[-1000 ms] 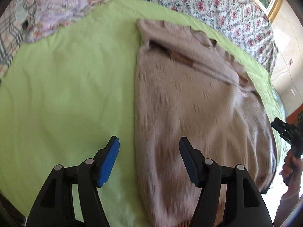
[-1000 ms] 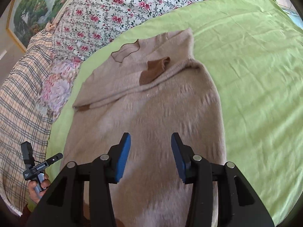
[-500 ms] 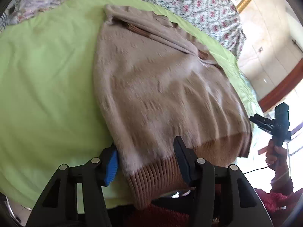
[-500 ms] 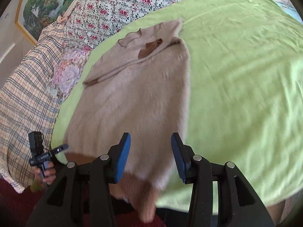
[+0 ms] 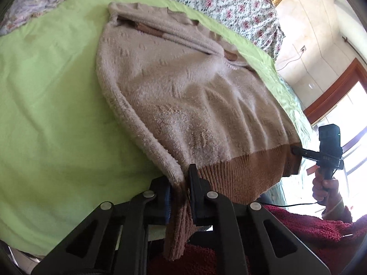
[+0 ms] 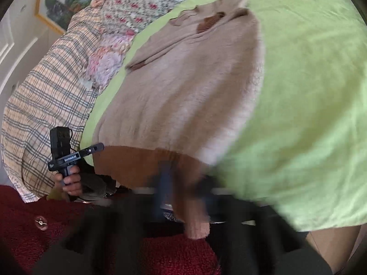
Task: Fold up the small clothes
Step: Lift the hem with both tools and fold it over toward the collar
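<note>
A beige knitted sweater (image 5: pixel 183 87) with a brown ribbed hem (image 5: pixel 240 174) lies flat on the green sheet (image 5: pixel 57 91), collar far, hem at the bed's near edge. My left gripper (image 5: pixel 183 180) has its jaws closing, and the pads pinch the hem's left corner. In the right wrist view the sweater (image 6: pixel 183 91) fills the middle; my right gripper (image 6: pixel 183 178), blurred, is shut on the hem's right corner. Each gripper shows in the other's view: the right one (image 5: pixel 296 151) at the hem's far corner, the left one (image 6: pixel 98 147) likewise.
A floral quilt (image 5: pixel 229 2) and a plaid blanket (image 6: pixel 45 96) lie beyond the sheet. A framed picture (image 6: pixel 66 0) hangs on the wall. The person's dark red garment (image 5: pixel 321 229) is just below the bed edge. Bare green sheet (image 6: pixel 309 91) flanks the sweater.
Both grippers drew back from over the sweater's body to its near hem. Both then went from open to shut, each on a hem corner.
</note>
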`<state>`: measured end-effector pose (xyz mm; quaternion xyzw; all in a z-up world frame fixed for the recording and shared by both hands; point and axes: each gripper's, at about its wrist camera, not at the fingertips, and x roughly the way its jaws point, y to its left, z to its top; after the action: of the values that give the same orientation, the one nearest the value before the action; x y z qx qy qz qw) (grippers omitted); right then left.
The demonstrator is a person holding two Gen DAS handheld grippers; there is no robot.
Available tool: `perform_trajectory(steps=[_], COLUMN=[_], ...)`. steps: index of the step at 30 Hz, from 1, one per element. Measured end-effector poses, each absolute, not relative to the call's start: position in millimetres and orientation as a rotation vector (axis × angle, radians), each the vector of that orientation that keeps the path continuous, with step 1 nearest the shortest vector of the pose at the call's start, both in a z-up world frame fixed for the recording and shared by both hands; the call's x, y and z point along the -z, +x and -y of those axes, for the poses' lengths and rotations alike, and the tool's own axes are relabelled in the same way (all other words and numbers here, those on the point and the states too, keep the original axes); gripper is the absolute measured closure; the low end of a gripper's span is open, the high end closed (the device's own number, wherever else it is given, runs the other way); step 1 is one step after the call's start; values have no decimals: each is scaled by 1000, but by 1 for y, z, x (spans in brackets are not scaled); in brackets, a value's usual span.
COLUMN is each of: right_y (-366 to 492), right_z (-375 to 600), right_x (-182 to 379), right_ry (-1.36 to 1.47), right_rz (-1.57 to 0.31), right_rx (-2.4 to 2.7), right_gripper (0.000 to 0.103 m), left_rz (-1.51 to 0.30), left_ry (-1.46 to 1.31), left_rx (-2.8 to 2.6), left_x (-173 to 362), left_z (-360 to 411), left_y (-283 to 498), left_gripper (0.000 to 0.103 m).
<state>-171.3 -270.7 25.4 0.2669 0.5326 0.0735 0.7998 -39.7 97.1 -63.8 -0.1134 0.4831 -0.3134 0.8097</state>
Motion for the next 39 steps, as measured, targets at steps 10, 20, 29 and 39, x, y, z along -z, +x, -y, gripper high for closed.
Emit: perform_trajectory(steps=[10, 20, 29, 39], right_y=[-179, -180, -96, 56], right_z=[284, 298, 316, 366], right_x=[-15, -62, -99, -96], right_ry=[629, 694, 643, 565], right_rz=[-1167, -920, -744, -721], right_rx=[-173, -215, -240, -101], right_gripper=[87, 92, 92, 92], left_rz=[-1109, -841, -660, -622], left_ry=[-319, -347, -369, -423], left_rx=[703, 710, 671, 555], left_x=[86, 23, -22, -44], left_z=[-106, -125, -124, -101], left_y=[-40, -51, 18, 177], left_gripper=[88, 97, 97, 97])
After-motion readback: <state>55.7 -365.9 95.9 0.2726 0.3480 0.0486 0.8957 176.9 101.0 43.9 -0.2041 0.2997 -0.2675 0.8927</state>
